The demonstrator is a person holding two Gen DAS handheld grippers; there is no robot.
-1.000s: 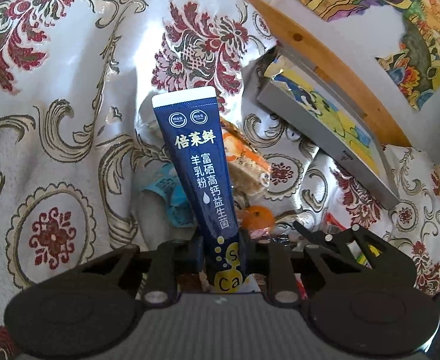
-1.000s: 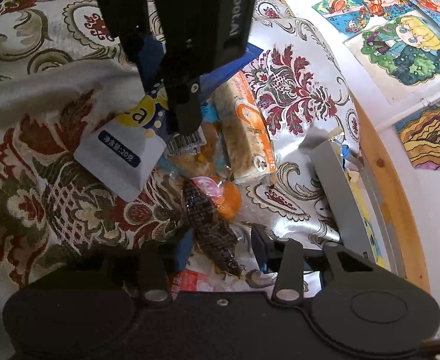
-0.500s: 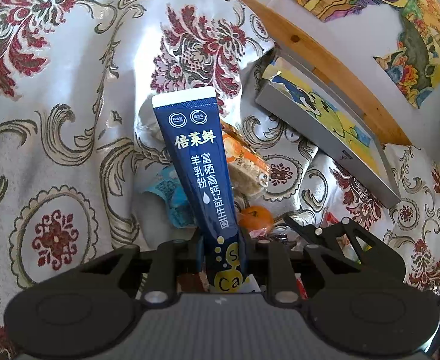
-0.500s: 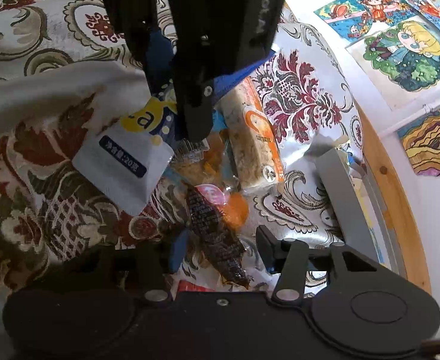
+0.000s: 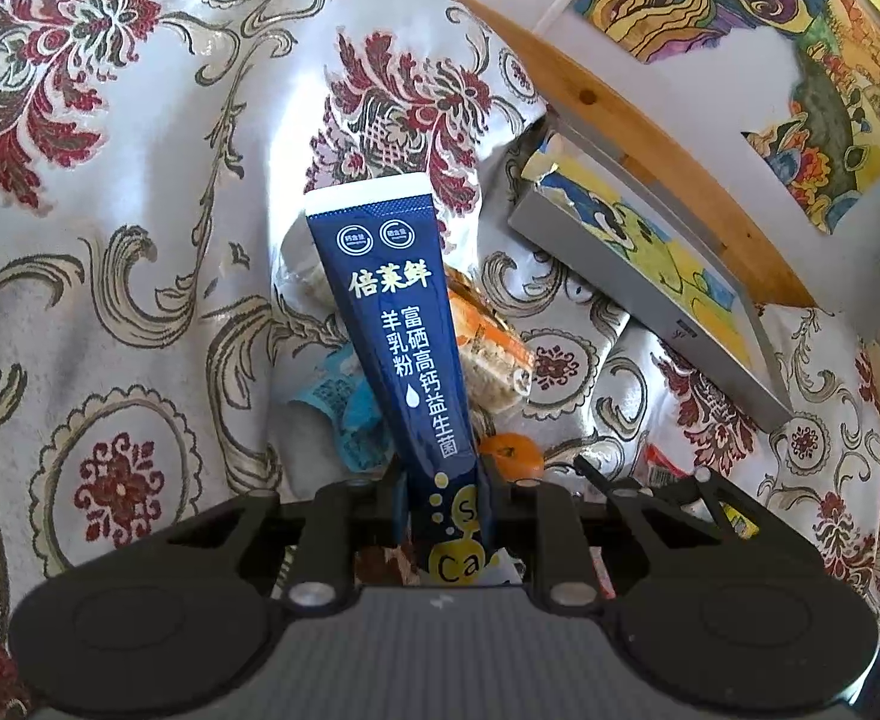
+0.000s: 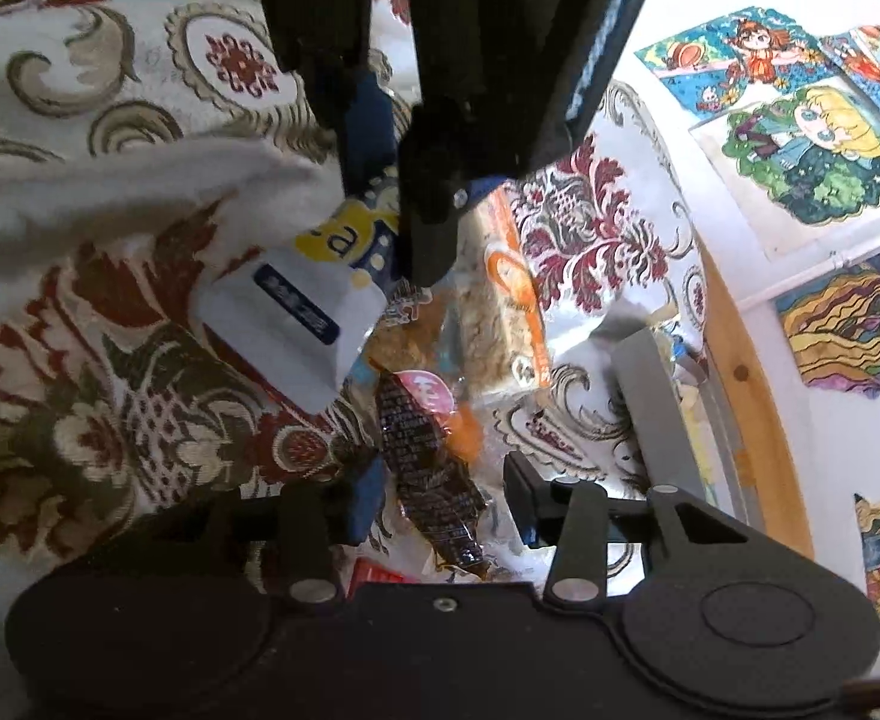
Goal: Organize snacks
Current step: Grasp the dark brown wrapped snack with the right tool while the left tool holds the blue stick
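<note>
The left tool (image 5: 442, 510) is clamped on the lower end of a navy sachet (image 5: 404, 336), which stands up straight ahead of it, white seal at the far end; in the right wrist view the sachet's pale bottom end (image 6: 296, 318) sticks out below the left tool's fingers. The right tool (image 6: 440, 507) is wide open and grips nothing, its two fingers straddling a dark wrapped snack (image 6: 425, 462) that lies directly ahead on the patterned cloth (image 5: 98, 252). Just beyond that snack lie an orange-topped item (image 6: 466, 426) and a clear-wrapped cake bar (image 6: 502, 312); to the right of the pile a grey picture book (image 5: 649, 294) leans against a wooden rail. The step in hand looks like a paired pickup: one sachet lifted off the heap, the other tool lining up on the dark snack. The next move calls for lowering the right tool so both fingers flank the wrapper's middle, then closing gently, since the slick film could slip or drag its neighbours along
</note>
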